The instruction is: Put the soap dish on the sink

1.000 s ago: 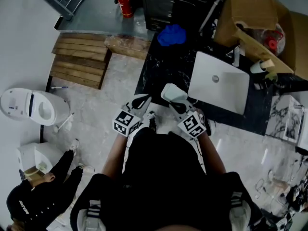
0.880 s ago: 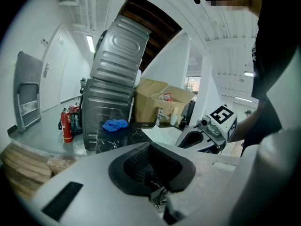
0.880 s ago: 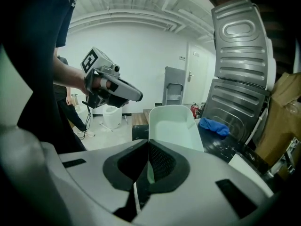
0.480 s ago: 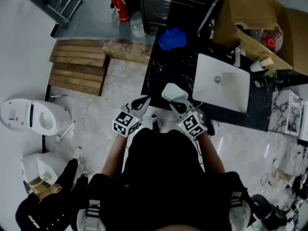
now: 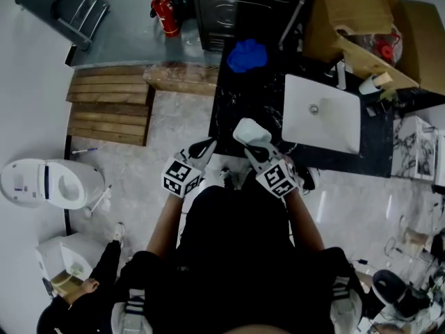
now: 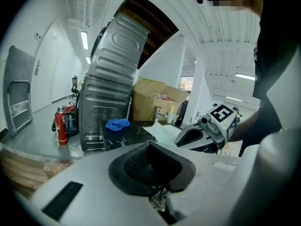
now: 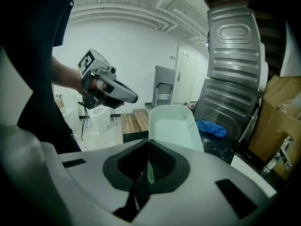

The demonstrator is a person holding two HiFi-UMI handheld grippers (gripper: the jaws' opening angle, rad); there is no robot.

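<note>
Firmly gripped, the soap dish [image 5: 248,131] hung over the worktop [image 5: 240,99], not yet on the sink [image 5: 323,113].

The right claw [image 5: 256,149] was clamped on the white dish's near short edge. The dish's long axis ran on along the claw's own line, its rounded far end pointing away from the person toward the dark worktop and its hollow side up. It sat just left of the sink's near corner, apart from it. The left claw [image 5: 204,147] was pressed together on nothing, level with the right and near it.
</note>
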